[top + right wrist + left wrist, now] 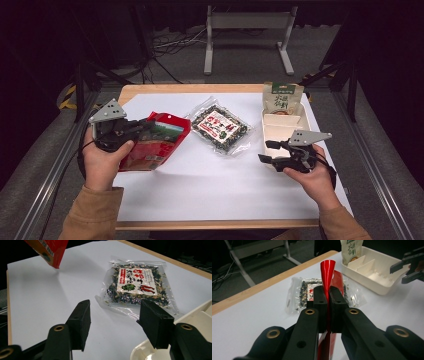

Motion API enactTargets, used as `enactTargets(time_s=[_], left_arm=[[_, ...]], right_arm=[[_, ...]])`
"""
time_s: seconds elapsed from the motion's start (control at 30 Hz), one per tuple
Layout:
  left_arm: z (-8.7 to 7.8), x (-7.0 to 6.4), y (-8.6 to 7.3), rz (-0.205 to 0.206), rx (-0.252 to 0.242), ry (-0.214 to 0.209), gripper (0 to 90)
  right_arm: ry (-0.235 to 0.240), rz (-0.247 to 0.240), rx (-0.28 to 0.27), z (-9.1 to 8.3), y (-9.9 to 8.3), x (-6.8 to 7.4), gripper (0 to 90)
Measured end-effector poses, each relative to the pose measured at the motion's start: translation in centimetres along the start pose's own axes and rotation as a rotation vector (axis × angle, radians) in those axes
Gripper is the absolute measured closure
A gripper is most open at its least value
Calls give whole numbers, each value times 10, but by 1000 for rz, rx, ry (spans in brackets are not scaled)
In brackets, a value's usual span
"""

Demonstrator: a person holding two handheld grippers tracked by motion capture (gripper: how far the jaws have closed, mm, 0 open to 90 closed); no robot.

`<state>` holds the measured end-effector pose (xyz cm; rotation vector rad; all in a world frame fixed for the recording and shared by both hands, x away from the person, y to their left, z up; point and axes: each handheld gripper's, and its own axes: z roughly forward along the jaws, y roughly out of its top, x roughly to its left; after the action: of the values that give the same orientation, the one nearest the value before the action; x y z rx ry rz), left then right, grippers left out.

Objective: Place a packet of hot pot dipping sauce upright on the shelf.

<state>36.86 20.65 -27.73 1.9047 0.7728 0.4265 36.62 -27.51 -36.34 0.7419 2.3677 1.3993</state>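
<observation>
Red pouch (pixel 154 141), pinched at its thin top edge by the left tool (pixel 326 303) (right tool (pixel 113 322) gapes empty), could probably slip and drop onto the counter (pixel 215 185).

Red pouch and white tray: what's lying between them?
The clear packet of dried greens lies flat on the white sheet between red pouch and white tray, in the high view.

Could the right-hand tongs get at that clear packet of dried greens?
Probably yes: the right tongs stand open, and bare white table lies between them and the clear packet, with nothing in between.
</observation>
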Motion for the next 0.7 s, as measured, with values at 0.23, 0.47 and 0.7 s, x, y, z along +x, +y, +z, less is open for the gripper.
enactTargets(time_s=[0.23,0.47,0.7], left_arm=[[6,-14,4,18,-53,-67,860],[17,-32,10,52,-84,-117,860],[33,-50,16,75,-95,-204,858]], right_arm=[[18,-17,-5,0,4,6,427],[36,-34,-12,0,8,11,435],[67,-44,-18,2,12,19,435]])
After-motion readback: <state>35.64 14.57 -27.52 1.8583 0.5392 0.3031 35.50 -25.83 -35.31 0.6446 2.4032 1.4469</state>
